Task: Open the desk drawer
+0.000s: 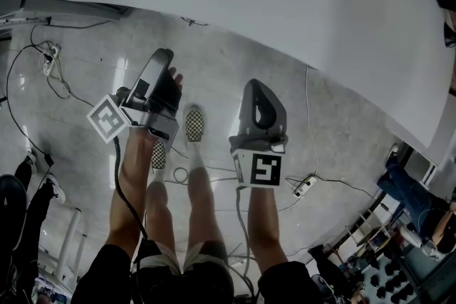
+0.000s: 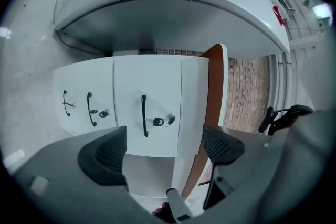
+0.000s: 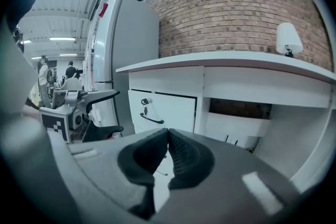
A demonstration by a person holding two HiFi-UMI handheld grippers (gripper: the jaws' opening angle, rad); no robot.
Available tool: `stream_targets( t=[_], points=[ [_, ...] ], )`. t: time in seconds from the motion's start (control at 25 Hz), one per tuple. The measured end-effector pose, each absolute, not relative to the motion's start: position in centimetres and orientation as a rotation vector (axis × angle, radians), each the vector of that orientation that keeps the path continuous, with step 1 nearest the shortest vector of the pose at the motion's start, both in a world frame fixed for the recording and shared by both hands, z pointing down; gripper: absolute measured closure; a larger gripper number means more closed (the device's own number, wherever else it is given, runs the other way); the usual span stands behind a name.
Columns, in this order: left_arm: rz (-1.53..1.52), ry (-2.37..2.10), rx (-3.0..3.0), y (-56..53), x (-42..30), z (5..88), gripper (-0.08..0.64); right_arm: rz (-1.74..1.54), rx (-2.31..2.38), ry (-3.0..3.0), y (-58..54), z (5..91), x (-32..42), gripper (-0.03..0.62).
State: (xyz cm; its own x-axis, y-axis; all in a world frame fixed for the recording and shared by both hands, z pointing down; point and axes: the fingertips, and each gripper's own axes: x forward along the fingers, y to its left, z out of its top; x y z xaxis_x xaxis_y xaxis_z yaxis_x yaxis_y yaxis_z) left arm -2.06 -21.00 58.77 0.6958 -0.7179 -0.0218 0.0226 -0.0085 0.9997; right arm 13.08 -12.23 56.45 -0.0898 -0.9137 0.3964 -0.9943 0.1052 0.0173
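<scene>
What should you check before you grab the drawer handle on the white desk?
1. Left gripper open: ok, jaws apart, nothing between them.
2. Left gripper at the drawer handle: not ok, the handle lies beyond the jaws, not touched.
3. Drawer shut: ok, its front looks flush.
4. Drawer unlocked: cannot tell; a key hangs at the lock.
5. Right gripper out of the way: ok, shut, empty, away from the desk.

Left gripper (image 2: 164, 141), jaws apart, before drawers (image 2: 163, 94).
</scene>
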Motion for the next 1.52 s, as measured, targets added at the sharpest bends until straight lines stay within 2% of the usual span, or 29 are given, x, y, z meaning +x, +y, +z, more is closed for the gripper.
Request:
stream_targets(
  t=[0.44, 1.16, 1.44, 1.48, 1.52],
  points=[
    [-0.677, -0.659, 1.444, -22.6, -2.1, 61.4, 0.123, 0.378, 1.867, -2.09, -11.3, 56.4, 12.1, 0.589],
    [-0.654, -0.732, 1.405, -28.0, 0.6, 65.0, 0.138, 0.39, 1.843, -2.09, -14.2, 57.5, 14.9, 0.589],
    [-0.655, -0.729, 1.422, -28.5, 1.8, 64.5, 0.265, 0.368, 1.852, -2.086, -14.6, 56.8, 16.1, 0.589],
    [-0.644, -0.736, 1.428, -28.5, 1.7, 64.6, 0.29, 0.361, 1.851, -2.091, -14.7, 56.8, 16.0, 0.589],
    [-0.626, -0.747, 1.435, -28.4, 1.7, 64.8, 0.362, 0.361, 1.849, -2.092, -14.8, 56.7, 15.9, 0.589]
  ],
)
